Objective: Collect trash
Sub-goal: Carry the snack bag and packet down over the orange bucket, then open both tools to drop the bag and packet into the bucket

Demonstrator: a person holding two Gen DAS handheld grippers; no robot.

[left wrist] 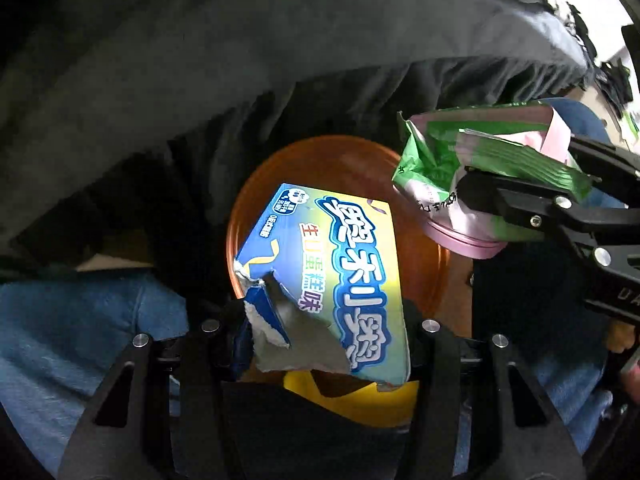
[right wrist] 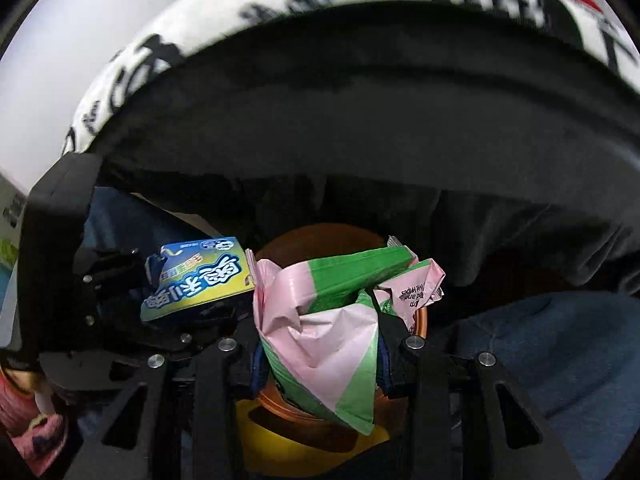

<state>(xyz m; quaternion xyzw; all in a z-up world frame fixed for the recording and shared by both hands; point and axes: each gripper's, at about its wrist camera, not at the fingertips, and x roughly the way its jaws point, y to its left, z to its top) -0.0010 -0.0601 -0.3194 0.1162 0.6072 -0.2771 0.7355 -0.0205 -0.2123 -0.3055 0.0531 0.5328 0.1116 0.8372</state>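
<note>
My left gripper (left wrist: 324, 320) is shut on a torn blue and yellow snack box (left wrist: 340, 276), held over an orange round bin (left wrist: 280, 168). My right gripper (right wrist: 320, 340) is shut on a crumpled pink and green wet-wipes pack (right wrist: 328, 320), held over the same bin (right wrist: 320, 236). In the left wrist view the right gripper (left wrist: 516, 188) comes in from the right with the pack (left wrist: 460, 148). In the right wrist view the left gripper (right wrist: 176, 316) and its box (right wrist: 196, 280) sit at the left.
A dark cloth (left wrist: 280, 60) arches over the bin. Blue denim (left wrist: 80, 320) lies to both sides. A yellow rim (left wrist: 360, 404) shows below the box. A white cloth with black print (right wrist: 160, 48) lies beyond.
</note>
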